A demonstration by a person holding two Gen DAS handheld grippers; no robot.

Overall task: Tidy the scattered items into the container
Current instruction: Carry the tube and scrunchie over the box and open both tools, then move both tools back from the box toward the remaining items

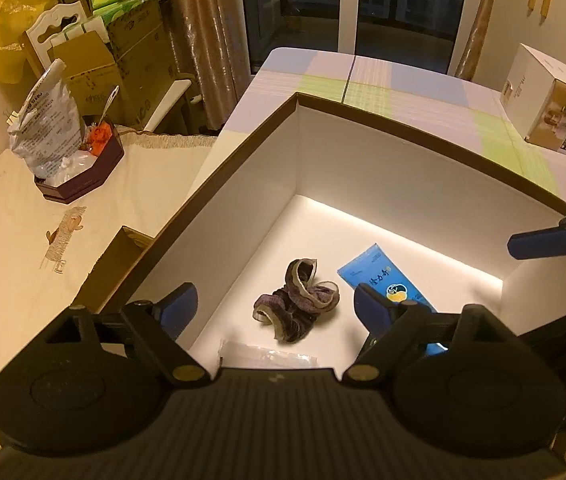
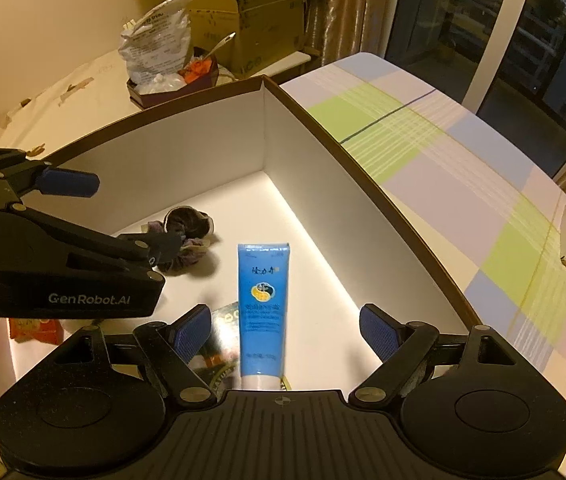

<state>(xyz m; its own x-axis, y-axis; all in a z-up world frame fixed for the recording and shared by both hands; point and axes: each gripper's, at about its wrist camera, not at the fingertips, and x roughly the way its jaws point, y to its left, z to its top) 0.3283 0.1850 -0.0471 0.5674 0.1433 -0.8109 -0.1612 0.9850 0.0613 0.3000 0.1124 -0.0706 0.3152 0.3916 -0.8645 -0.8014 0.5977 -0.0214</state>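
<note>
A big white box with a brown rim (image 1: 363, 116) (image 2: 323, 128) stands on the table. On its floor lie a purple scrunchie (image 1: 297, 304) (image 2: 187, 226), a blue tube (image 1: 387, 280) (image 2: 262, 304), a clear plastic wrapper (image 1: 267, 356) and a dark green packet (image 2: 223, 328). My left gripper (image 1: 279, 308) hangs open over the box, the scrunchie below and between its fingers. My right gripper (image 2: 283, 332) is open too, above the blue tube. Each view catches the other gripper at its edge: the right one's blue pad (image 1: 539, 242) and the left one's body (image 2: 63, 276).
A dark octagonal tin (image 1: 83, 172) (image 2: 171, 88) holding a silver bag and a spoon sits on the cream tablecloth to the left. Cardboard boxes (image 1: 123, 52) stand behind it. A white carton (image 1: 551, 104) rests on the checked cloth at far right. A red packet (image 2: 35, 328) shows in the box.
</note>
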